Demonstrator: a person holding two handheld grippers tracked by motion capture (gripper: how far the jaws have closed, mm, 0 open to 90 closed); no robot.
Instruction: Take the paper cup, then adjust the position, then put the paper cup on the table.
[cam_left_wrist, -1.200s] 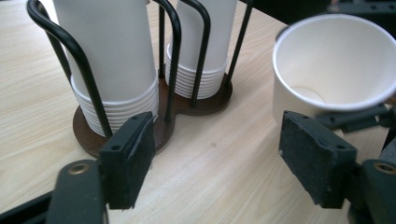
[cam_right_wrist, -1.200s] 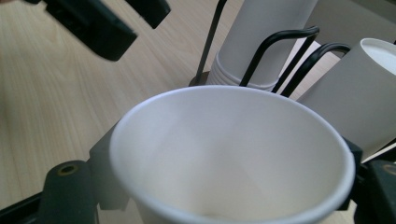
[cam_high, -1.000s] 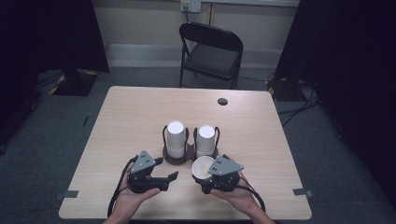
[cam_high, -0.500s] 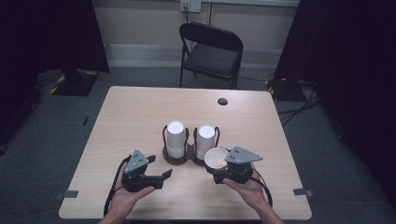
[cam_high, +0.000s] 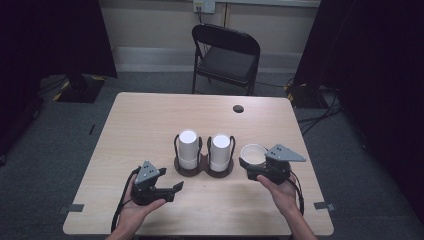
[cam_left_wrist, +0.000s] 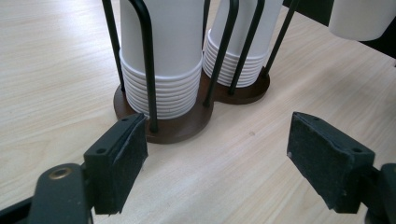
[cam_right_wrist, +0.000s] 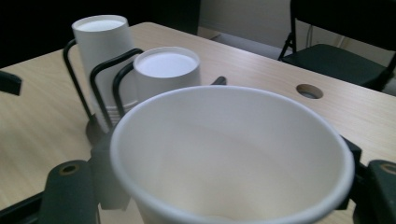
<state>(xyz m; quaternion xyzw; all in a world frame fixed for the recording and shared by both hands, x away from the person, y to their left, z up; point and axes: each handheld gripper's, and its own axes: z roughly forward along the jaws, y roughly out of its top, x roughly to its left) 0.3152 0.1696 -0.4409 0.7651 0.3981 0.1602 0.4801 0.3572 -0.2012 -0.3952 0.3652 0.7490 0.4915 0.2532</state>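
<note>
Two stacks of upside-down white paper cups, the left stack (cam_high: 188, 149) and the right stack (cam_high: 220, 152), stand in a black wire holder on a brown base (cam_high: 203, 169) at the table's middle. My right gripper (cam_high: 248, 167) is shut on a single white cup (cam_high: 253, 154), mouth up, held just right of the holder; this cup (cam_right_wrist: 233, 158) sits between the jaws in the right gripper view. My left gripper (cam_high: 176, 191) rests low at the front left, open with nothing between its pads (cam_left_wrist: 119, 163), pointing at the holder (cam_left_wrist: 182, 126).
A black folding chair (cam_high: 226, 55) stands behind the wooden table (cam_high: 150, 120). A round cable hole (cam_high: 238, 108) sits near the table's far right. Dark curtains flank both sides. Tape marks lie on the floor by the front corners.
My right gripper has carried the white cup to the right and slightly up, away from the holder's front. The left gripper has stayed in place.
</note>
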